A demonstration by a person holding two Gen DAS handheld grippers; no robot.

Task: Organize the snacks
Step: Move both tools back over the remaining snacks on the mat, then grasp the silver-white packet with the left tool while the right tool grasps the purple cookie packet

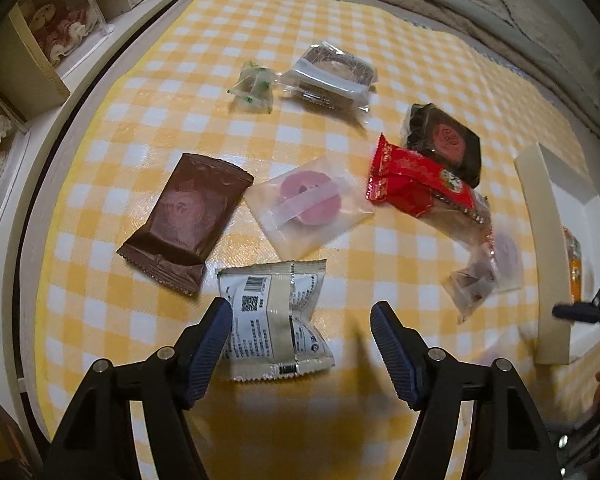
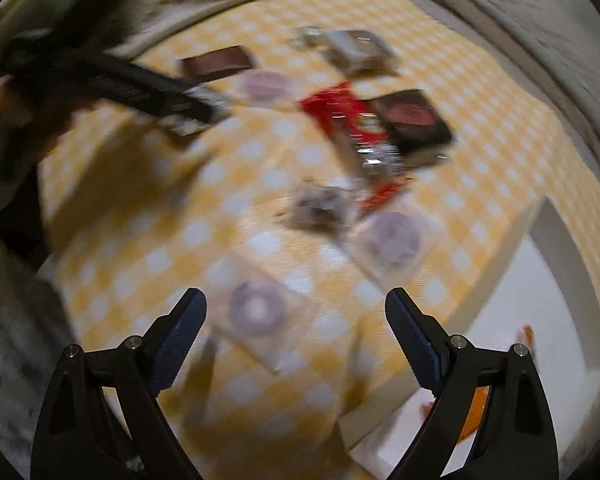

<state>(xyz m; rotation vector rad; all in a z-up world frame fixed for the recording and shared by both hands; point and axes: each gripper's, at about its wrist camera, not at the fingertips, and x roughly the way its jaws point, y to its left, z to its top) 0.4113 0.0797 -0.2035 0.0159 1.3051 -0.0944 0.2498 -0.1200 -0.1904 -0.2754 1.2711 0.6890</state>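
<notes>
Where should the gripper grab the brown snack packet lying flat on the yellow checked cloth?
The brown foil snack packet lies flat and tilted, its crimped ends pointing up-right and down-left. Probably best to come straight down and pinch across its narrow middle, one finger on each long side. The long sides look free, though the clear packet with a pink ring sits close to its upper right corner, so stay away from that end.

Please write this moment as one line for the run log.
left hand-held gripper: open over white barcode packet | right hand-held gripper: open over clear-wrapped purple ring snack | white tray: at right
</notes>
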